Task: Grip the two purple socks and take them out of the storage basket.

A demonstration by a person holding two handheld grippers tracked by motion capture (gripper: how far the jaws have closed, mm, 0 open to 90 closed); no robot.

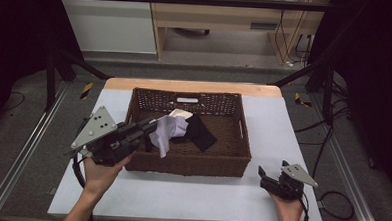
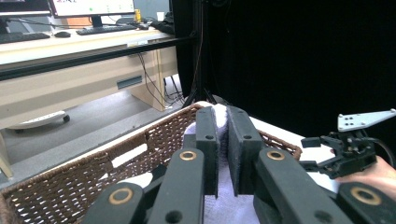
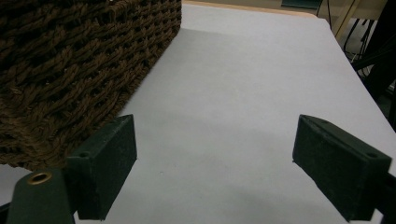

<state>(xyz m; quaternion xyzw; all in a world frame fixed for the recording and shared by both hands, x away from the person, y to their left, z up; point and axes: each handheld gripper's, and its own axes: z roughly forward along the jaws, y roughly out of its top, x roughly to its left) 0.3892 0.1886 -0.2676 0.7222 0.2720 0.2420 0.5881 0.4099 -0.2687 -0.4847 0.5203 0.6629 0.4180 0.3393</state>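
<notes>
Wicker basket (image 1: pixel 234 164) sits mid-bench, holding a black cloth (image 1: pixel 201 133) and a cream one. Left gripper (image 1: pixel 152 121) has its jaws pinched on a pale lilac cloth (image 1: pixel 167 132), raised over the basket's left side. Right gripper (image 1: pixel 262 172) rests on the bench, jaws wide. Likely mid-transfer; next comes carrying or releasing.

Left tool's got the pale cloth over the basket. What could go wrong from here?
1. The left tool pinches only an edge of the pale cloth; most of it hangs loose, so it may slip out.
2. The hanging end sits low inside the basket; it could catch the weave or drag on the rim when pulled out.
3. The black cloth and cream cloth lie against it and might get dragged along.
</notes>
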